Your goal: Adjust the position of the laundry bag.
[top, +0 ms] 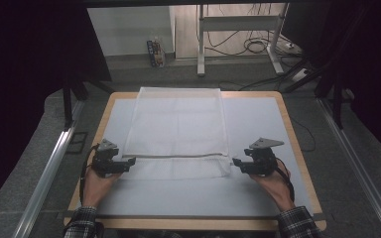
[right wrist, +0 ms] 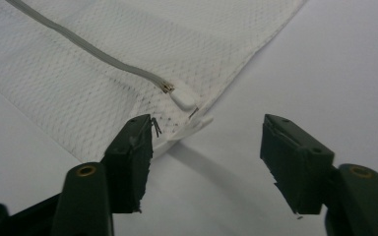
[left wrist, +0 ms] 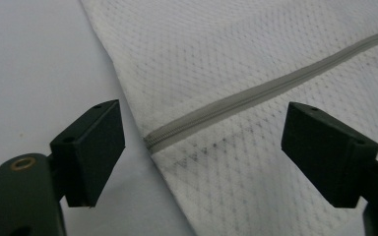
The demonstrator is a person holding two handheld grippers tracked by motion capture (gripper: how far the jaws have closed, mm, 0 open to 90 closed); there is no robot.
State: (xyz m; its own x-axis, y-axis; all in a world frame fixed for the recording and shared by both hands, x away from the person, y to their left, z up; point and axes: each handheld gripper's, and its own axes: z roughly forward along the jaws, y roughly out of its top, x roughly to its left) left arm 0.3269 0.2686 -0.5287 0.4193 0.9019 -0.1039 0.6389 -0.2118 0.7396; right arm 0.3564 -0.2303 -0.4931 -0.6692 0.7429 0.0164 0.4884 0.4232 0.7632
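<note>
You hold the left tool [top: 129, 161] and right tool [top: 237, 162] with jaws apart at either end of the mesh bag's [top: 177, 124] zipper [left wrist: 256, 93] on the counter [top: 258, 198].

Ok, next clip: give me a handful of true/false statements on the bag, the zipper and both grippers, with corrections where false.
1. The mesh bag lies flat on the table. True.
2. The left gripper is shut on the bag. False: its jaws stand apart, with the bag's edge and the zipper end between them, ungripped.
3. The zipper runs across the bag near the edge closest to the person. True.
4. The right gripper holds the zipper pull. False: its jaws are open and the pull lies just beyond them on the bag's corner.
5. The grippers sit at opposite ends of the zipper. True.
6. The bag is black. False: it is white.
</note>
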